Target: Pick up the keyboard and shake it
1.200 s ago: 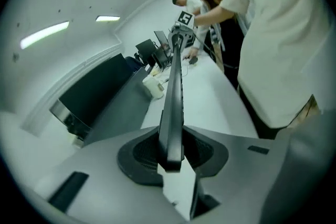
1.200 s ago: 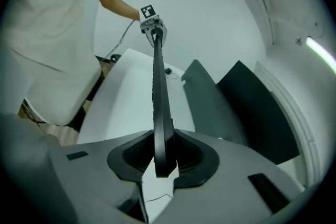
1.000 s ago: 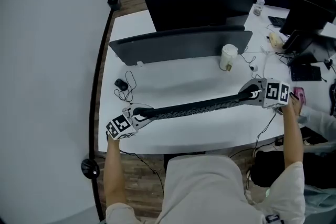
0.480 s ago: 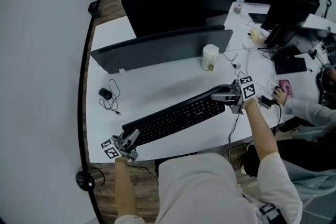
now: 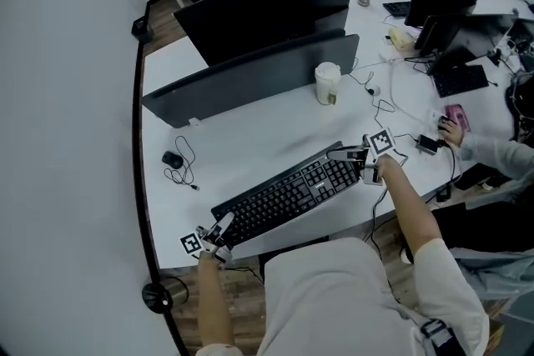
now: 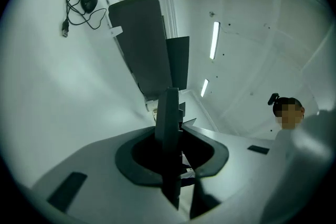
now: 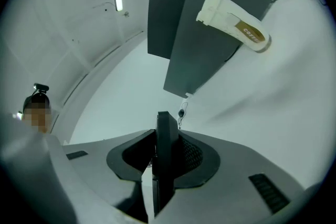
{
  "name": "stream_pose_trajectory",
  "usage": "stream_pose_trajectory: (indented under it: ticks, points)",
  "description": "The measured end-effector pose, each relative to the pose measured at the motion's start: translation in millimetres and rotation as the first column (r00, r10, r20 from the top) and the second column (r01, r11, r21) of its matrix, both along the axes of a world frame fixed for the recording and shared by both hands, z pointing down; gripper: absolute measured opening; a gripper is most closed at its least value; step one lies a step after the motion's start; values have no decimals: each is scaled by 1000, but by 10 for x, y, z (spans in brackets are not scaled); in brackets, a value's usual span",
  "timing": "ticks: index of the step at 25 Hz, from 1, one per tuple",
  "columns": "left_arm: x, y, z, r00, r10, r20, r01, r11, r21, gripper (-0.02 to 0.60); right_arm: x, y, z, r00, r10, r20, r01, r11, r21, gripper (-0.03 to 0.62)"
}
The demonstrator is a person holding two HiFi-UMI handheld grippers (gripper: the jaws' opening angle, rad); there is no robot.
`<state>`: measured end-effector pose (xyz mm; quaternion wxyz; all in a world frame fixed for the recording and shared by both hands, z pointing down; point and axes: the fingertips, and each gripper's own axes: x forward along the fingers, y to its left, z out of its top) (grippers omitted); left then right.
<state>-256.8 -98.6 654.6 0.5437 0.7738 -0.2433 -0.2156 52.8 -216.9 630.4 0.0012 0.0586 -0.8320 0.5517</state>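
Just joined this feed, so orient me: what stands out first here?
A black keyboard lies slanted near the white desk's front edge, one end in the left gripper's jaws, the other in the right gripper's, which have just been opening. Behind it stands a paper coffee cup.

Long dark panel [image 5: 250,75] stands across the bench [image 5: 250,137]. Paper cup [image 5: 327,83] upright just before the panel's right end. Corded mouse [image 5: 172,159] lies before its left end.
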Motion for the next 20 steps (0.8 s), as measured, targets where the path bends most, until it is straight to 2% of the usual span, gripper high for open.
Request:
stream_pose_trajectory:
  ticks: [5, 9, 15, 20]
  points:
    - [-15, -88, 333, 999, 47, 23, -44, 990, -133, 114, 93, 30, 332, 997, 54, -51, -58, 994, -94, 140]
    - [-18, -30, 370, 997, 64, -33, -70, 970, -231, 114, 143, 76, 552, 992, 70, -105, -83, 988, -131, 141]
    - [7, -33, 410, 995, 72, -62, -85, 966, -245, 114, 100, 106, 585, 993, 63, -97, -79, 983, -167, 146]
    - [79, 22, 406, 996, 71, -59, -85, 953, -291, 114, 228, 94, 750, 983, 72, -170, -95, 987, -132, 152]
